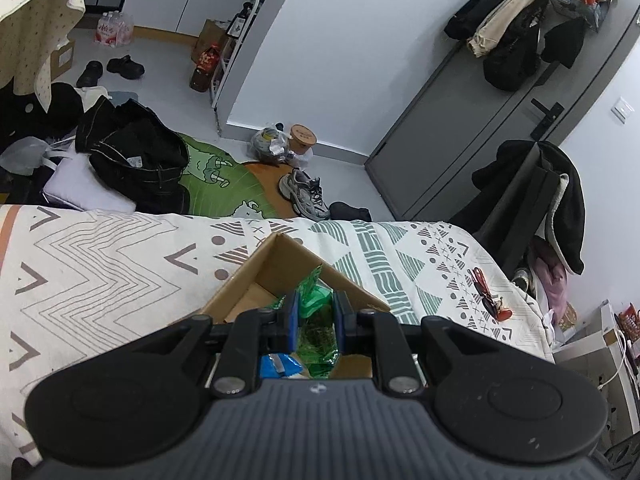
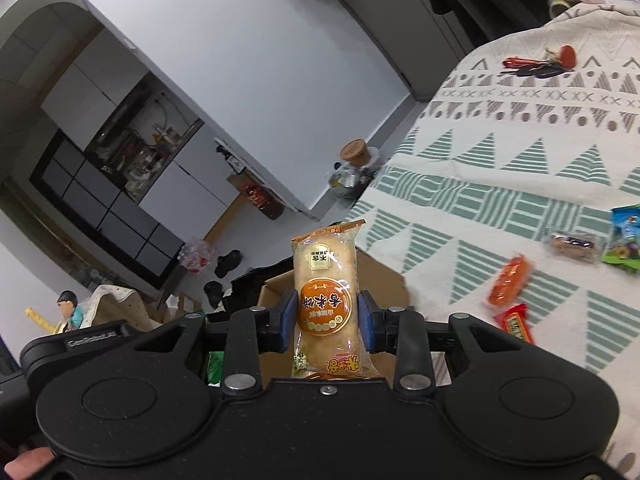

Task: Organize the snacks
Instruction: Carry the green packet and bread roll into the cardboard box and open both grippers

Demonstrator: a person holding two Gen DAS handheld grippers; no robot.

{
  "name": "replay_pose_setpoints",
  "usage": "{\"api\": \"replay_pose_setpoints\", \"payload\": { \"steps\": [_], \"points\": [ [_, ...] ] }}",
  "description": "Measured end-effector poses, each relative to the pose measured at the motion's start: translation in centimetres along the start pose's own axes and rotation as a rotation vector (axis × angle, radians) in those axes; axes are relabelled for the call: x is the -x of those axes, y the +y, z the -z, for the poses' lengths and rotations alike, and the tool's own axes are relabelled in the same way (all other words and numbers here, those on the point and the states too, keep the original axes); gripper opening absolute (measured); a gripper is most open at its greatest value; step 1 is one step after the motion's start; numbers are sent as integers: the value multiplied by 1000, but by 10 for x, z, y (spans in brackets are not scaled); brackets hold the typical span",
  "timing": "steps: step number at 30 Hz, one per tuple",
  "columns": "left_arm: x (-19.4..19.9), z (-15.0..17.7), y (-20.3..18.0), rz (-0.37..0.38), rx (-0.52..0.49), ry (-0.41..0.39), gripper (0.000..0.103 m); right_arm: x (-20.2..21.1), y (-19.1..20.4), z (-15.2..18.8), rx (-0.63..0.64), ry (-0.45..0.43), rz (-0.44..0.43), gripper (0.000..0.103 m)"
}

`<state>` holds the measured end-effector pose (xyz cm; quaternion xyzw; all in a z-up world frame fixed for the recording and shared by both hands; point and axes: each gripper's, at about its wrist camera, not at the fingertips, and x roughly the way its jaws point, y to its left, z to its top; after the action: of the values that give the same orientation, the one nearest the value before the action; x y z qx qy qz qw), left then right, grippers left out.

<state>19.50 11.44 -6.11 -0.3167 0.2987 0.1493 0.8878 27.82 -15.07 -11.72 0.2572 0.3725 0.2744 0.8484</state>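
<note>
A bed [image 1: 120, 272] with a patterned cover is seen in both views, and an open cardboard box [image 1: 288, 268] is set on it. In the left wrist view the box's near part is hidden behind the left gripper [image 1: 314, 320], so its full contents cannot be made out; a green packet [image 1: 316, 300] and a blue packet [image 1: 278, 365] are seen inside. The green packet stands between the left fingers [image 1: 291, 320], which are narrowly parted; whether it is pinched or only lies behind them cannot be told.

In the right wrist view a rice cracker pack [image 2: 326, 300] is clamped at its middle by the right gripper [image 2: 326, 316], just above the box [image 2: 380, 276]. Its long axis runs along the fingers, pointing away from the camera, and its near end is cut off by the gripper body. Its print is read upside down.

On the bed, to the right, an orange snack [image 2: 509, 280], a red snack [image 2: 516, 322], a small clear-wrapped snack [image 2: 573, 245] and a blue-green bag [image 2: 626, 238], cut off at the edge, are scattered well apart from the box.
</note>
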Motion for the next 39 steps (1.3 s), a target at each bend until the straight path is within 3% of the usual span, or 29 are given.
{"api": "replay_pose_setpoints", "payload": {
  "steps": [15, 18, 20, 23, 26, 31, 39],
  "points": [
    [-46, -1, 21, 2, 15, 86, 18, -41, 22, 6, 27, 5, 3, 32],
    [-53, -2, 24, -30, 23, 86, 21, -46, 22, 8, 32, 33, -1, 37],
    [-55, -1, 26, -24, 33, 93, 23, -47, 20, 9, 32, 36, 7, 45],
    [-56, 0, 24, -27, 20, 104, 31, -44, 21, 9, 40, 29, 22, 50],
    [-53, 1, 22, -33, 7, 93, 46, -39, 21, 9, 40, 22, 28, 51],
    [-43, 3, 15, -57, -3, 73, 72, -22, 21, 7, 64, -10, 59, 67],
    [-27, 18, -1, -60, -22, 74, 85, 18, 14, -1, 93, -57, 130, 80]
  ]
}}
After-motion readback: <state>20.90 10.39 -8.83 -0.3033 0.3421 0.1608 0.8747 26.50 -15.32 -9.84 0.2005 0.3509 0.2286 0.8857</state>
